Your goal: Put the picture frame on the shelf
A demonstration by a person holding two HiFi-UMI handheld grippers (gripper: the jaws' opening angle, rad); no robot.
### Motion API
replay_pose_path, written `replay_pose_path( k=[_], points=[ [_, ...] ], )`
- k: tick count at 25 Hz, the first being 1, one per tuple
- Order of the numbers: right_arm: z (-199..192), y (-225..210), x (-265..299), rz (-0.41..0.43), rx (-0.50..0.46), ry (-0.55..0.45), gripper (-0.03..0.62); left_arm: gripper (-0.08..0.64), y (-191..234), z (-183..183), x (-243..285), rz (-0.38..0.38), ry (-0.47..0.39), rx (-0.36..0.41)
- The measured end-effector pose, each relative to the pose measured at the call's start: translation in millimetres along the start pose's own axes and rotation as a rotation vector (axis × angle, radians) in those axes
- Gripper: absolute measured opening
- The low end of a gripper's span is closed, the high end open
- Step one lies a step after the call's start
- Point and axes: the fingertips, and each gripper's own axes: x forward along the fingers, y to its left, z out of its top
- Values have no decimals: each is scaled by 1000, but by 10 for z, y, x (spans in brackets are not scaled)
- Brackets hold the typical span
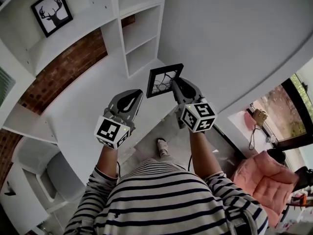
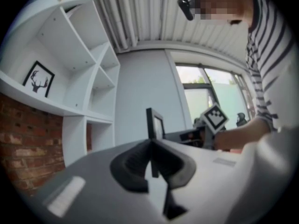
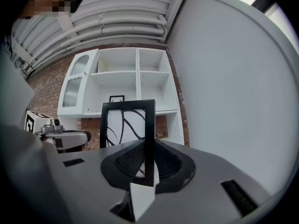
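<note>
The frame [image 3: 126, 125] is picked up but not yet placed. The right gripper [image 1: 175, 83] has its jaws clamped on one side bar of the frame, so the frame stands upright out of the jaw tips with its patterned face to the left of the pinch. It is in the air, touching nothing else.

The left gripper [image 2: 152, 149] has its jaws pressed together with nothing between them. The thin dark edge above them in its own view is the frame, which is off to its right in the other gripper. In the head view the left gripper hangs just beside the right one, a little lower, and takes no part in the hold.

The shelf [image 3: 137, 73] lies ahead of the right gripper and well apart from it, beyond the frame's top edge (the head view puts it ahead and to the left of both grippers). Several of its compartments look bare. One on the left already holds a deer picture [image 1: 51, 11], which leans against the back wall.

So the grasp is done, and judging by the gap the carry is only partly done. What is left is to bring the frame to an open compartment, set its lower edge on the board, lean or stand it there and let go. Which compartment is meant cannot be told.
</note>
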Motion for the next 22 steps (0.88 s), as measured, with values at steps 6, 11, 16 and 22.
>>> replay_pose_path(
  k=[6,11,16,22],
  points=[
    [179,-394,572,80,-16,10,61,15,343,17,544,55,14,5],
    [389,-664,1004,136,-29,30,61,15,608,129,936,95,10,7],
    [508,-890,1356,193,-33,41,61,15,768,162,1234,143,21,11],
    [467,-1092,1776,253,-49,49,61,15,918,46,1463,209,39,10]
  ],
)
